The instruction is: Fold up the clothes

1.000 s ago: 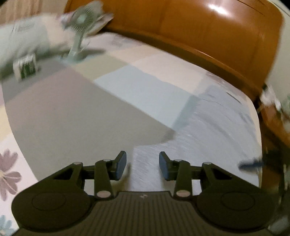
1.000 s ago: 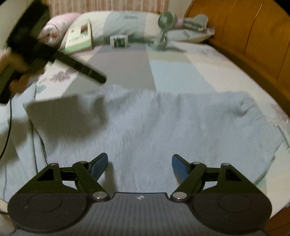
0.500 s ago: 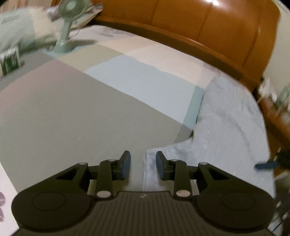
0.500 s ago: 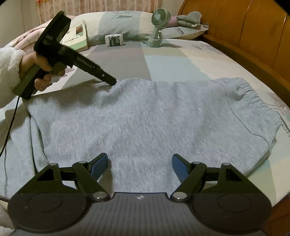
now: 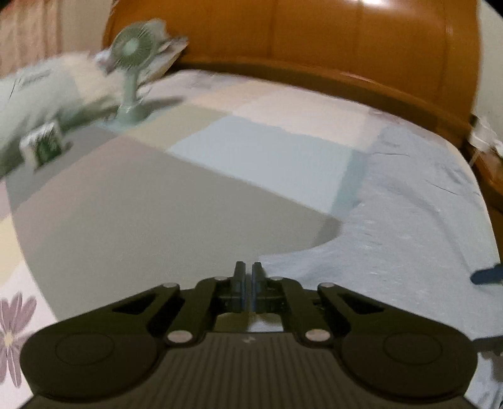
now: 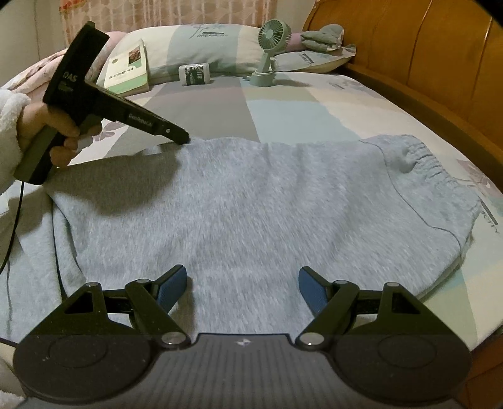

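Patchwork bed w/ grey sweatpants spread flat, left gripper pinching pants' far edge, right gripper spread wide above fabric

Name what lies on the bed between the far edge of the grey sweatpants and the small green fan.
In the right wrist view, only bare patchwork bedsheet lies between the grey sweatpants and the green fan.

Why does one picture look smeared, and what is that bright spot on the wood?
Left wrist view: motion blur smears the fan and pillow; a lamp's glare shines on the headboard. Right wrist view: mostly sharp, though the grey garment streaks slightly; the left gripper casts a dark shadow on it. Both views bulge from fisheye distortion.
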The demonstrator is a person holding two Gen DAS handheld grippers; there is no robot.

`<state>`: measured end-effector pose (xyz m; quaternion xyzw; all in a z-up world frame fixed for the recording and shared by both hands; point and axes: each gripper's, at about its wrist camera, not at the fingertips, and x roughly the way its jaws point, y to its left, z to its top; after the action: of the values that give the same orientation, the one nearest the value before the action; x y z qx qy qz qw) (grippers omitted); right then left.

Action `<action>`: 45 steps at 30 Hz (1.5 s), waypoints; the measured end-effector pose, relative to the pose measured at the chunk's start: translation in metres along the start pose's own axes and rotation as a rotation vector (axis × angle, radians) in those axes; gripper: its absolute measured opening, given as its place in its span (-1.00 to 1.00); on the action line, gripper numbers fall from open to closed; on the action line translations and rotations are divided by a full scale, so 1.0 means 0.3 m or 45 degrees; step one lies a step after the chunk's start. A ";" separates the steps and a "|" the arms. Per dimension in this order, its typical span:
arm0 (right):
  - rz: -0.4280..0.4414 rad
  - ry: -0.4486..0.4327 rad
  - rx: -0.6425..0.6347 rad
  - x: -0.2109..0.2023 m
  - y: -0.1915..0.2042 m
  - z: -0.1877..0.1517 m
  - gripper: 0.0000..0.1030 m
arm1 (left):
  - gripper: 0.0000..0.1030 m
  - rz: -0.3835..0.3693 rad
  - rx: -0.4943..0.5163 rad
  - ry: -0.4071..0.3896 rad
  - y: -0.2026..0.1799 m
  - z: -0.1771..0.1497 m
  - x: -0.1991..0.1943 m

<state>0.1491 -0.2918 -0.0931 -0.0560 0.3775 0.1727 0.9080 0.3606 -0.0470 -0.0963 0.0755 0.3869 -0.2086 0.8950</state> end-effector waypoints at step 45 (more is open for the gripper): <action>-0.057 -0.001 -0.025 0.063 -0.323 0.196 0.66 | 0.47 -0.171 0.198 0.085 -0.442 -0.217 -0.286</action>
<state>0.2351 -0.3634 -0.0675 -0.0732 0.3740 0.1562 0.9112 0.2075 -0.1201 -0.0755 0.1255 0.4032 -0.2948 0.8572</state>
